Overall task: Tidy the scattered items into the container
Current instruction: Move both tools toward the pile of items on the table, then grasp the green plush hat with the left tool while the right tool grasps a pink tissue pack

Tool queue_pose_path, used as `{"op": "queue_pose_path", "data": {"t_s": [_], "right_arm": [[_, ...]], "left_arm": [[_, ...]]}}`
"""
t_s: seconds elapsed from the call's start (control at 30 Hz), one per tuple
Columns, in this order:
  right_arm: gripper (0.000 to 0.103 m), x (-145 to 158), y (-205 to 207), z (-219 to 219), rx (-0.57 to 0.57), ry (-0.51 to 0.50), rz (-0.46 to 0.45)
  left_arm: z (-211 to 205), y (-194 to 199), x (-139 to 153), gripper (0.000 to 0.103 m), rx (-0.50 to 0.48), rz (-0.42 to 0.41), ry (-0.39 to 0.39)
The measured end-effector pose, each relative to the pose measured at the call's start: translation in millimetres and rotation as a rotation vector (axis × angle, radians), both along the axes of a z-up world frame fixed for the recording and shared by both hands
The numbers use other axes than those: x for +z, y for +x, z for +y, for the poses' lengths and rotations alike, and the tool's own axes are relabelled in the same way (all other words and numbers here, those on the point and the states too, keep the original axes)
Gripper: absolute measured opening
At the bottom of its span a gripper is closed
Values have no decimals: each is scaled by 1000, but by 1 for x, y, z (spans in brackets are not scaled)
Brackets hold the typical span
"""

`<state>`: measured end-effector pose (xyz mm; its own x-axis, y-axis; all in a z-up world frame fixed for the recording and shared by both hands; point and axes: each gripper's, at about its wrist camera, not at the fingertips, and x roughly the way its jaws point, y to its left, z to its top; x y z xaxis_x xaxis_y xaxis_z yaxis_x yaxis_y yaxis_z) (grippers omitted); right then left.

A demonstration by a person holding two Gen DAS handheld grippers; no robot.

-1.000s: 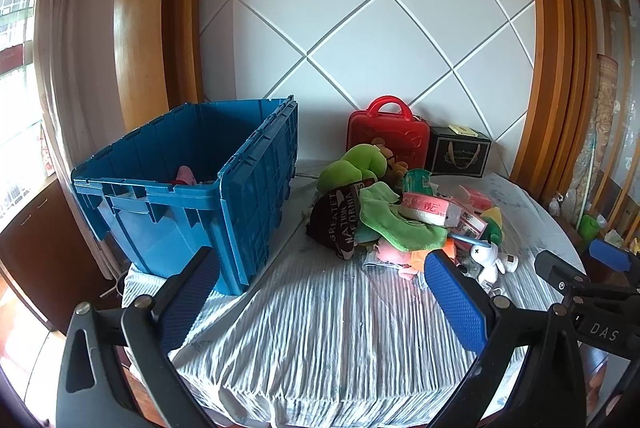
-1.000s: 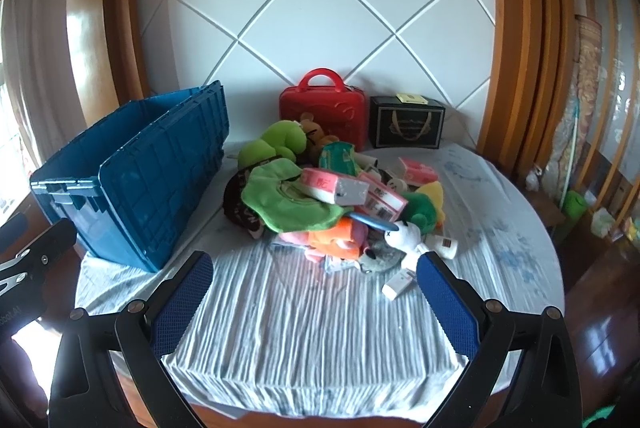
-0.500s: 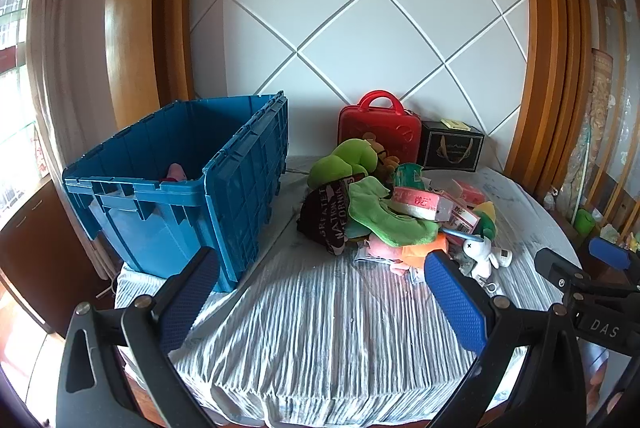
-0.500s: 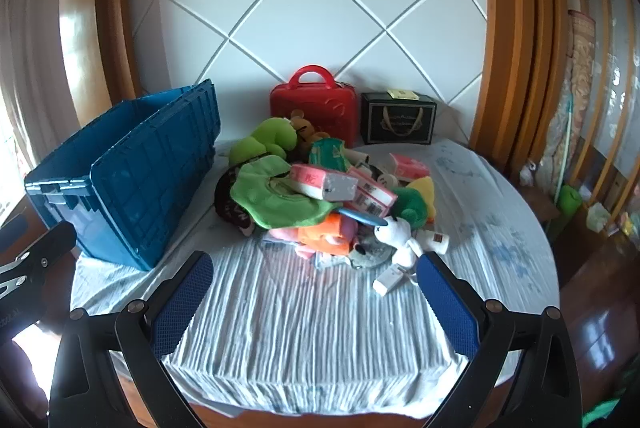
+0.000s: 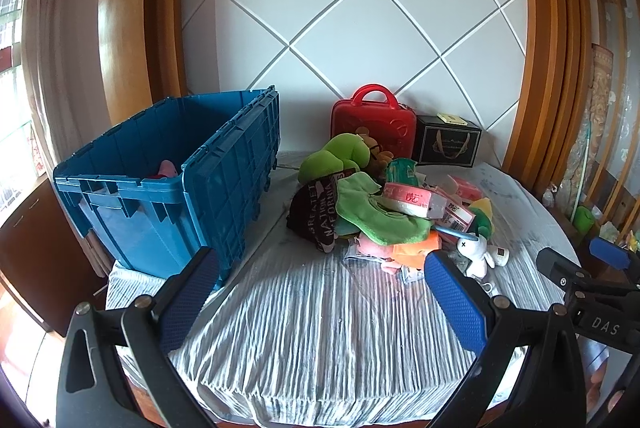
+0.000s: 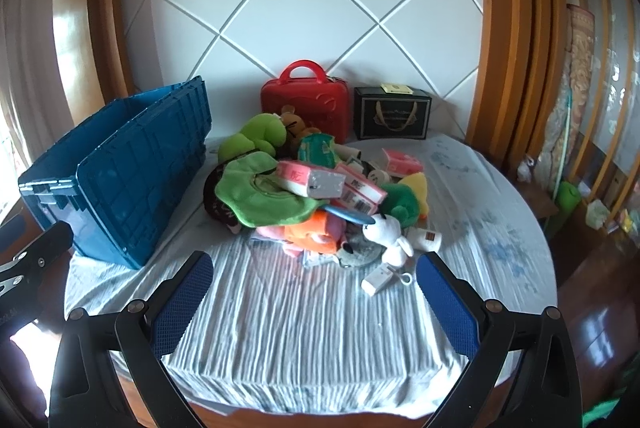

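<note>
My left tool is spread wide with nothing between its blue pads, hovering above the near edge of the table, which is covered in a striped white cloth. My right tool is equally wide and empty, held over the same near edge; its tip shows at the right of the left view.

Just beyond my left pad stands the blue crate, open-topped, with something pink visible inside. Beside it to the right, apart from its wall, lies the heap of scattered items: a green plush, a green cloth, a pink packet, an orange cloth and a white plush dog. A small white box lies nearest my right pad. Against the back wall stand a red case and a black box.
</note>
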<state>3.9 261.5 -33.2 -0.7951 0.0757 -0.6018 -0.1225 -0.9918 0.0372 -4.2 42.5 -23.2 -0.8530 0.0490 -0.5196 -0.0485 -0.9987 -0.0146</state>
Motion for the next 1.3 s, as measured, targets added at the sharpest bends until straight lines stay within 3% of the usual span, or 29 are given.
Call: {"op": "queue_pose_path", "data": {"t_s": [0.27,0.47,0.6,0.97,1.3], "right_arm": [[103,-26,-10,52,-54,-24,-51],[103,-67,-23,92,-96,-77,-124],[103,-80,-43,99,-93,-83,-146],[103,-84,-145,76,-73,-48,-180],[103,-112,-214,79,-56,-46,-253]], "left_arm": [[34,-20,-29,103,-35,-42,31],[56,-47,-69,103,-65,-139,9],[59,-69,-77,103,-55,-138,-1],[54,-184,-90,103,-89,-182,2],[87,-277,-144,103,-114,-325,-9]]}}
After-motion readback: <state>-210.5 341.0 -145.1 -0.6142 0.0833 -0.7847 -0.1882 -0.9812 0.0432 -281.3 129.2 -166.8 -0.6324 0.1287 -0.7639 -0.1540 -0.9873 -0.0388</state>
